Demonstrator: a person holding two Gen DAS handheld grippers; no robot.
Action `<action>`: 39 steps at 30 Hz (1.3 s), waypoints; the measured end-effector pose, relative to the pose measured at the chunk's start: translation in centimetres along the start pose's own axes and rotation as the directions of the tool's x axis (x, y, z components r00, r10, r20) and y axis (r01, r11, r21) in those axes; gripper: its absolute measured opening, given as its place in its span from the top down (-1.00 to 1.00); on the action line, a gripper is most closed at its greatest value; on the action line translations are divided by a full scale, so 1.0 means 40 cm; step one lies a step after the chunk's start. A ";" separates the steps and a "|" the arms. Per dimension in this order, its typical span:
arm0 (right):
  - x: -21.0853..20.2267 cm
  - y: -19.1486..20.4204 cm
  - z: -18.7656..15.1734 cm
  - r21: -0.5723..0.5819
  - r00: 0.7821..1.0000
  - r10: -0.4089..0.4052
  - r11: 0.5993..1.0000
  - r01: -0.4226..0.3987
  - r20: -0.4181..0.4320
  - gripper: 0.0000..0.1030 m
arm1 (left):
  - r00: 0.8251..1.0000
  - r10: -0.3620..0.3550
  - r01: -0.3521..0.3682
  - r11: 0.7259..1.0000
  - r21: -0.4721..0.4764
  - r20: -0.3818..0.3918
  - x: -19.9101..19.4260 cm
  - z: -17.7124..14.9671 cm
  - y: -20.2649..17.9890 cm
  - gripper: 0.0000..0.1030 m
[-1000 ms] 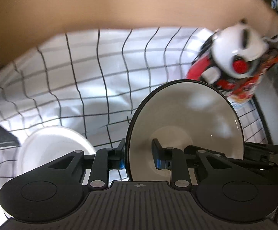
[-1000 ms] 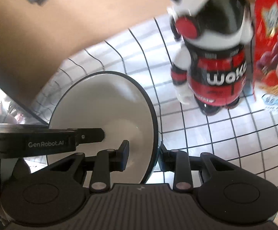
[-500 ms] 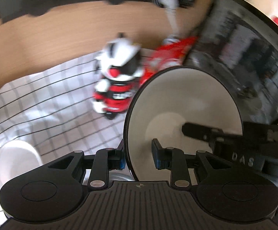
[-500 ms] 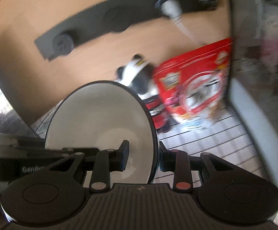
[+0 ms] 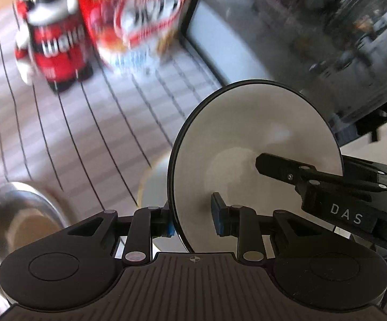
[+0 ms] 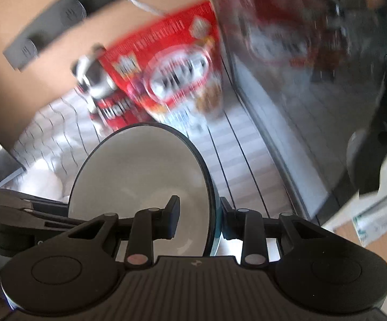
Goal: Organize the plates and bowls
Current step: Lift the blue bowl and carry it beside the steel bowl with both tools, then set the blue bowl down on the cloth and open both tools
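Note:
Both grippers hold one white bowl with a dark rim, lifted above the checked tablecloth. In the left wrist view my left gripper [image 5: 192,220] is shut on the bowl [image 5: 257,139] at its left rim; the right gripper's finger reaches into the bowl from the right. In the right wrist view my right gripper [image 6: 200,220] is shut on the bowl [image 6: 140,168] at its right rim. A steel bowl [image 5: 19,214] sits on the cloth at lower left, and a white dish [image 5: 153,182] lies partly hidden behind the held bowl.
A red and white toy figure [image 5: 51,34] and a red cereal box [image 5: 137,13] stand at the back of the checked cloth [image 5: 86,123]. A dark glossy appliance [image 5: 300,34] stands at the right. A wooden wall with a black socket strip [image 6: 68,13] is behind.
Both grippers have swung right and lower with the bowl held between them. The toy and cereal box have slid left in view, the appliance looms closer, and the steel bowl has come into view.

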State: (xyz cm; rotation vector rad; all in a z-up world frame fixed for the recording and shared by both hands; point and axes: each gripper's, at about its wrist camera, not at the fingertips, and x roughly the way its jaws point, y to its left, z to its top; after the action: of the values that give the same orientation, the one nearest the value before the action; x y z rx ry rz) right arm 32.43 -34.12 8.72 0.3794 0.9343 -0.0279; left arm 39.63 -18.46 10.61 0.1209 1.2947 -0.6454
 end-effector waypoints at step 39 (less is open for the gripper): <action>0.191 -0.018 -0.054 -0.146 0.982 0.090 0.983 -0.115 -0.168 0.45 | 0.999 0.034 -0.040 0.968 -0.249 -0.031 0.141 -0.098 0.091 0.53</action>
State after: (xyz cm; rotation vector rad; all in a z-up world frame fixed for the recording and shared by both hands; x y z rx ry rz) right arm 35.20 -33.02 1.31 0.2883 1.0674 0.1715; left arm 38.83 -15.89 3.30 -0.0535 1.3855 -0.4453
